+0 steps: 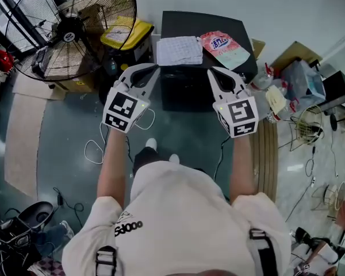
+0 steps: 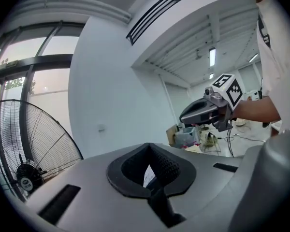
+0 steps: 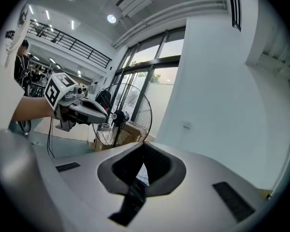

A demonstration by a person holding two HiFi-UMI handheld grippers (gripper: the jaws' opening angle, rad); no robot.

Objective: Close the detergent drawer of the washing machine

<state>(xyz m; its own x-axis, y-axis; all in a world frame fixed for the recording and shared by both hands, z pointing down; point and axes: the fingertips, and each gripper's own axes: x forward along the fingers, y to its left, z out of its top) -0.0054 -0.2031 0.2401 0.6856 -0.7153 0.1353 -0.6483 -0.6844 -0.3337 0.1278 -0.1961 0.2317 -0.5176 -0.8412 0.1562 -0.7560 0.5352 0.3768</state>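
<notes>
The black washing machine [image 1: 187, 20] bears a checked cloth [image 1: 179, 50] and a pink pouch [image 1: 225, 48].

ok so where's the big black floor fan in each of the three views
Head view: the fan fills the top left corner, left of the washing machine.
Left gripper view: the fan sits at the lower left edge, partly cut off.
Right gripper view: the fan stands left of centre, in front of the windows.
Shared landmark: the white wall beside the fan.
</notes>
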